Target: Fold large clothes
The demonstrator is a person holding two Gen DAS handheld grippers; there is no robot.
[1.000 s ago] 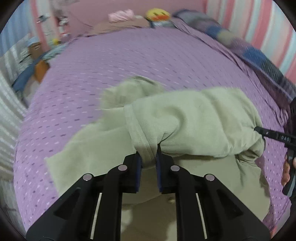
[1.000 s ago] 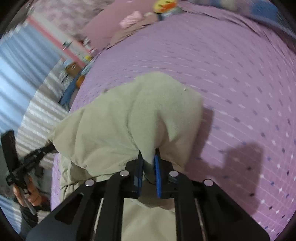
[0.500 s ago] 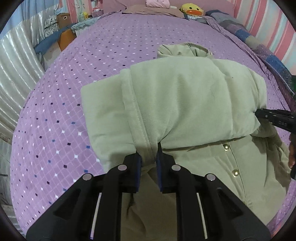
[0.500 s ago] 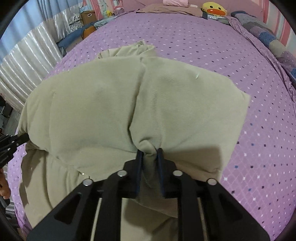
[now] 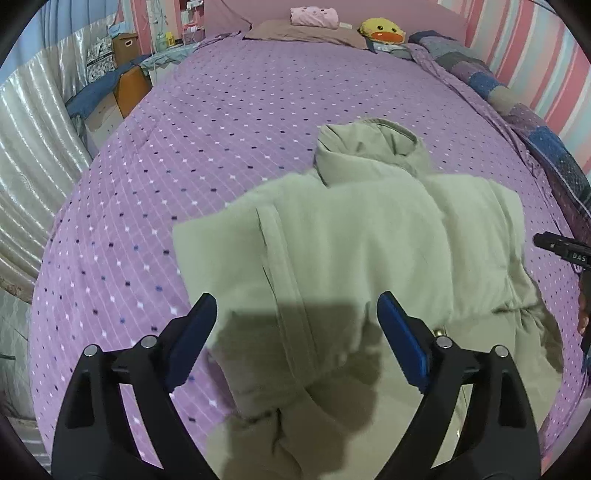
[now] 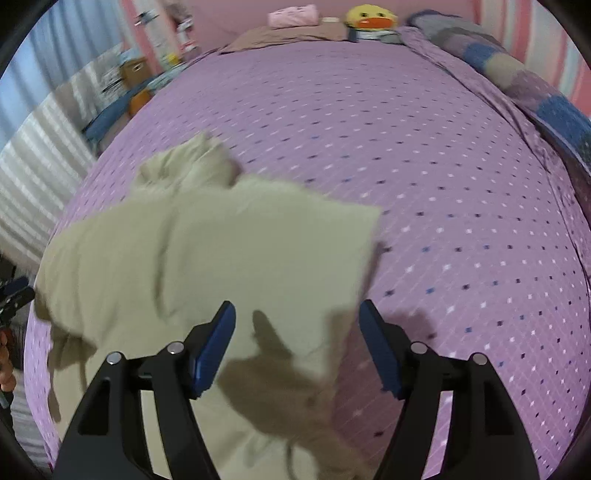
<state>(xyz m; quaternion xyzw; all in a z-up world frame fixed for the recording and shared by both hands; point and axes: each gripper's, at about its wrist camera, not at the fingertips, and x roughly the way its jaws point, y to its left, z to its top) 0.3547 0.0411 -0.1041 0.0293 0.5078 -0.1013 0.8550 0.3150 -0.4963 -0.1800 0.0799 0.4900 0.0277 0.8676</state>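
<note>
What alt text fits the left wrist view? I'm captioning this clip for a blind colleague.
The left gripper hangs open, its jaws just spread, above a pale green jacket lying folded on a purple dotted bedspread, with nothing between the blue pads. The right gripper pokes in at the right edge; a yellow duck plush sits by the headboard.

Each wrist camera sits just behind its own tool and looks steeply down and forward along the fingers, close above the bed (image 5: 258, 110). The left view stands to the left, the right view to the right. Both share the green jacket (image 5: 369, 236) and the far yellow duck plush (image 6: 370, 17).
</note>
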